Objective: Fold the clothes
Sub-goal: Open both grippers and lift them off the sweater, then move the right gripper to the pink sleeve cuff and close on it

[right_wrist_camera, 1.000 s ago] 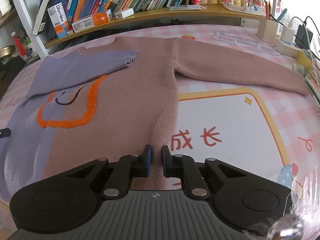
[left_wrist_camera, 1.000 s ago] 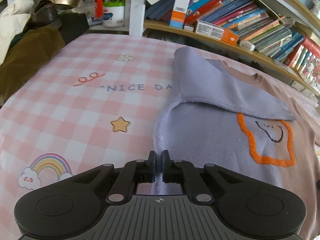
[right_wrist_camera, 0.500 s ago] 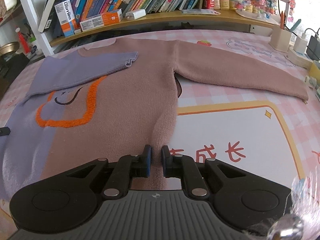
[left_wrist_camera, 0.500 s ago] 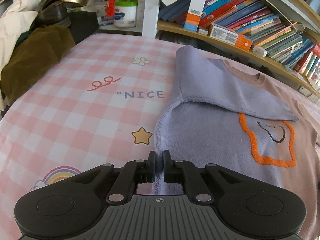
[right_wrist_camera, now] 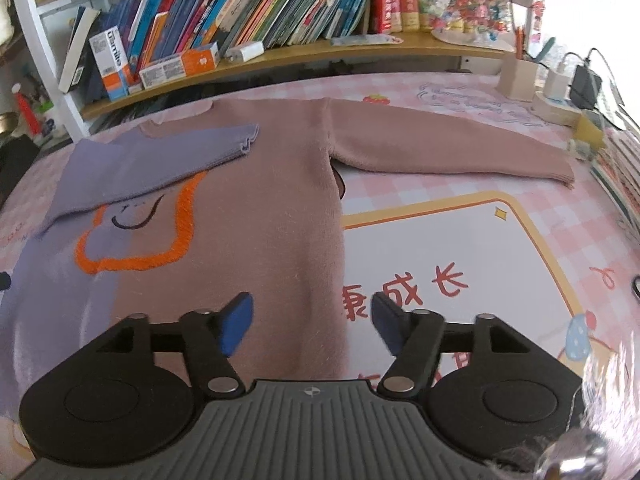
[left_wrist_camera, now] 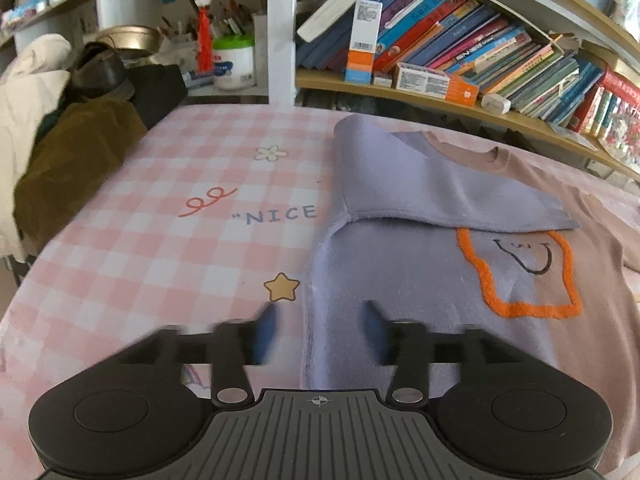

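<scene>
Both of our hand-held grippers stand spread wide with nothing between their fingers: our left gripper (left_wrist_camera: 318, 330) straddles the lilac side edge of the garment at 6 o'clock in its view, blurred, and our right gripper (right_wrist_camera: 312, 322) straddles the mauve side edge at 6 o'clock in its own view. We cannot tell whether the blue pads touch the cloth.

Under everything we see the pink-and-white checked cartoon-print table cover (left_wrist_camera: 168, 240) (right_wrist_camera: 460, 240), filling the lower half of both views. On it lies the half-lilac, half-mauve knitted sweater (left_wrist_camera: 420, 280) (right_wrist_camera: 260, 208), spread flat, front up, neck toward 12 o'clock. Its lilac sleeve (left_wrist_camera: 420, 188) (right_wrist_camera: 160, 160) is folded across the chest, cuff pointing to 3 o'clock; its mauve sleeve (right_wrist_camera: 448, 140) stretches straight out toward 3 o'clock on the cover. At the chest we see the fuzzy orange toast-shaped outline with a drawn smile (left_wrist_camera: 520, 272) (right_wrist_camera: 136, 236), partly under the folded sleeve.

At 12 o'clock runs the wooden shelf of leaning books (left_wrist_camera: 460, 64) (right_wrist_camera: 240, 20); at 9 o'clock in the left view sits a brown heap of clothing (left_wrist_camera: 76, 160)
</scene>
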